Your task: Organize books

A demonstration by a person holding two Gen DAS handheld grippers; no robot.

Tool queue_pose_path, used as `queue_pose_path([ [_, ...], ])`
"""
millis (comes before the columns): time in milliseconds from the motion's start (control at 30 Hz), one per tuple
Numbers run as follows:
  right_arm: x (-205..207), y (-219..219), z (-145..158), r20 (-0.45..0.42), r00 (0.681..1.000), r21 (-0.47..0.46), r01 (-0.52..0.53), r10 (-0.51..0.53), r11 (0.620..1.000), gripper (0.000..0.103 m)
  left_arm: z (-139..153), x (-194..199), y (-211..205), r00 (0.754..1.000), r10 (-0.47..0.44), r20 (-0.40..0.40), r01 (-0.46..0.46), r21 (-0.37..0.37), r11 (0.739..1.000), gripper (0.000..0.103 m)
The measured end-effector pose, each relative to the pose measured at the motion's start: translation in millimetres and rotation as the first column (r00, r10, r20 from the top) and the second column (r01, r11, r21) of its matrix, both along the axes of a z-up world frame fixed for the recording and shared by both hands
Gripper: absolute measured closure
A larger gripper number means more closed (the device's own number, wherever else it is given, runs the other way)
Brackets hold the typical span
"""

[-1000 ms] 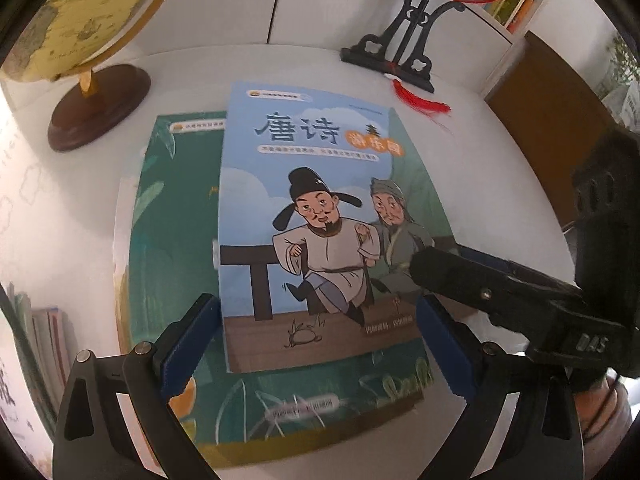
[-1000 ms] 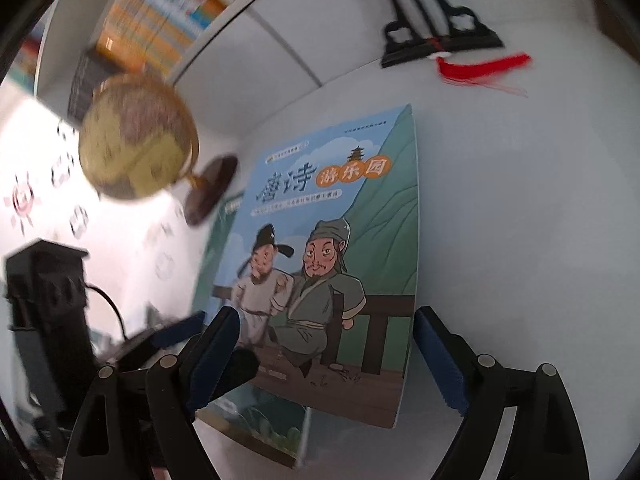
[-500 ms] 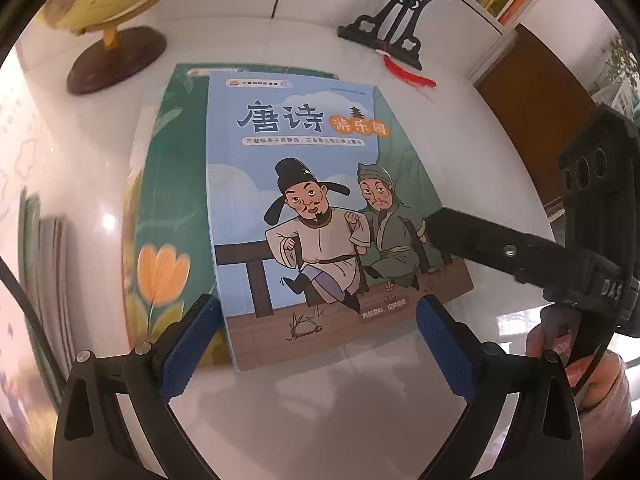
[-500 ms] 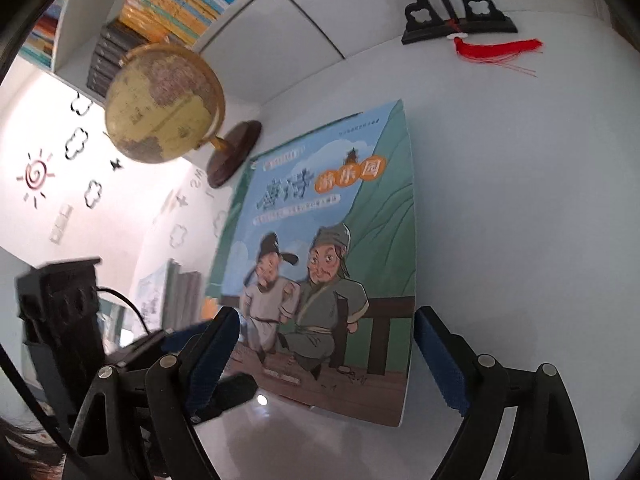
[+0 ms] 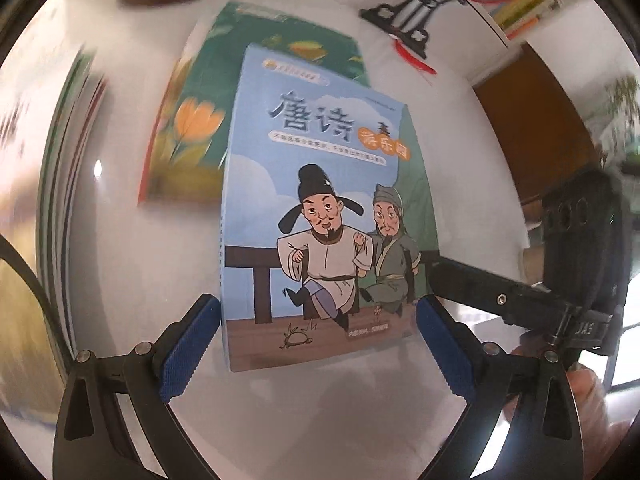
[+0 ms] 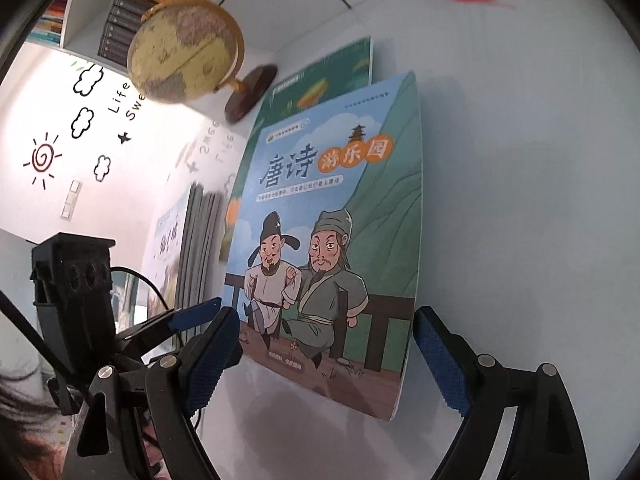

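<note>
Blue Tang-poetry book lies flat on white desk, overlapping the green book at its 11 o'clock. Left gripper & right gripper both spread wide, nothing clamped, straddling its near edge. Thin, glossy, floppy paperback, prob. slippery; best pinched at the 6 o'clock edge.

left wrist: steep down, close | right wrist: same | shared: blue book
</note>
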State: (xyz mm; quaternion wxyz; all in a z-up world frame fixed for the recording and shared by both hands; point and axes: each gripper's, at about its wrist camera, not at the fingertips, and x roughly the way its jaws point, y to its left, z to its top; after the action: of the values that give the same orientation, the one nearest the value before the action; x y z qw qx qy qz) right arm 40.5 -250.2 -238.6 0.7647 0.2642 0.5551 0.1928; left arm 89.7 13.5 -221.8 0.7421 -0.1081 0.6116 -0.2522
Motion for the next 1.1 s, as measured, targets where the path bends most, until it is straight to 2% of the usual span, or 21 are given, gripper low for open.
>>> queue_pose_path([
  [67, -3, 2, -4, -0.025, 0.999, 0.009, -0.026, 0.026, 1.0, 0.015, -8, -1, 10, 0.997, 0.056, -0.062, -0.059, -0.044, 0.997, 0.006],
  [167, 0, 3, -4, -0.022, 0.999, 0.018, -0.037, 0.038, 0.999, 0.015, -9, 4, 23, 0.986, 0.144, -0.08, -0.151, -0.092, 0.984, 0.006],
  [267, 6, -2, -4, 0.001, 1.0, 0.01, -0.021, 0.021, 1.0, 0.015, -10, 11, 23, 0.983, 0.17, -0.076, -0.177, -0.091, 0.98, 0.006],
  [433, 21, -8, -3, 0.049, 0.999, -0.013, -0.012, 0.012, 1.0, 0.015, -6, 18, 4, 0.993, 0.112, 0.029, -0.112, 0.0, 0.994, 0.006],
  [500, 24, -8, -4, 0.066, 0.998, -0.001, -0.018, 0.018, 1.0, 0.015, -6, 21, 2, 0.993, 0.097, 0.061, -0.098, 0.011, 0.995, 0.002],
  [600, 27, -7, -5, 0.098, 0.995, 0.01, -0.036, 0.035, 0.999, 0.014, -8, 23, -7, 0.986, 0.055, 0.158, -0.062, 0.039, 0.997, 0.001],
  [667, 27, -6, -6, 0.122, 0.991, 0.013, -0.05, 0.048, 0.999, 0.013, -8, 22, -13, 0.98, 0.026, 0.198, -0.043, 0.087, 0.995, 0.001],
  [733, 27, -4, -8, 0.142, 0.989, 0.04, -0.058, 0.052, 0.998, 0.012, -8, 20, -19, 0.975, 0.002, 0.221, -0.033, 0.135, 0.99, 0.001],
  [800, 27, -4, -9, 0.152, 0.988, 0.079, -0.051, 0.038, 0.996, 0.005, -9, 22, -25, 0.973, -0.021, 0.229, -0.021, 0.176, 0.984, 0.001],
  [900, 29, -5, -11, 0.123, 0.992, 0.14, -0.035, 0.017, 0.99, 0.006, -9, 22, -28, 0.975, -0.028, 0.222, -0.018, 0.202, 0.979, 0.001],
  [933, 29, -6, -14, 0.098, 0.995, 0.182, -0.026, 0.008, 0.983, 0.007, -8, 24, -24, 0.979, -0.002, 0.202, -0.035, 0.18, 0.983, 0.001],
  [1000, 26, -8, -14, 0.083, 0.997, 0.195, -0.018, 0.002, 0.981, 0.018, -6, 28, -9, 0.986, 0.077, 0.148, -0.087, 0.062, 0.994, 0.001],
  [1067, 19, -10, -11, 0.098, 0.995, 0.176, -0.04, 0.023, 0.984, 0.025, -8, 29, 12, 0.982, 0.174, 0.08, -0.168, -0.07, 0.983, 0.002],
  [1100, 14, -13, -9, 0.113, 0.993, 0.187, -0.05, 0.029, 0.981, 0.036, -8, 28, 21, 0.976, 0.208, 0.058, -0.2, -0.113, 0.973, 0.005],
])
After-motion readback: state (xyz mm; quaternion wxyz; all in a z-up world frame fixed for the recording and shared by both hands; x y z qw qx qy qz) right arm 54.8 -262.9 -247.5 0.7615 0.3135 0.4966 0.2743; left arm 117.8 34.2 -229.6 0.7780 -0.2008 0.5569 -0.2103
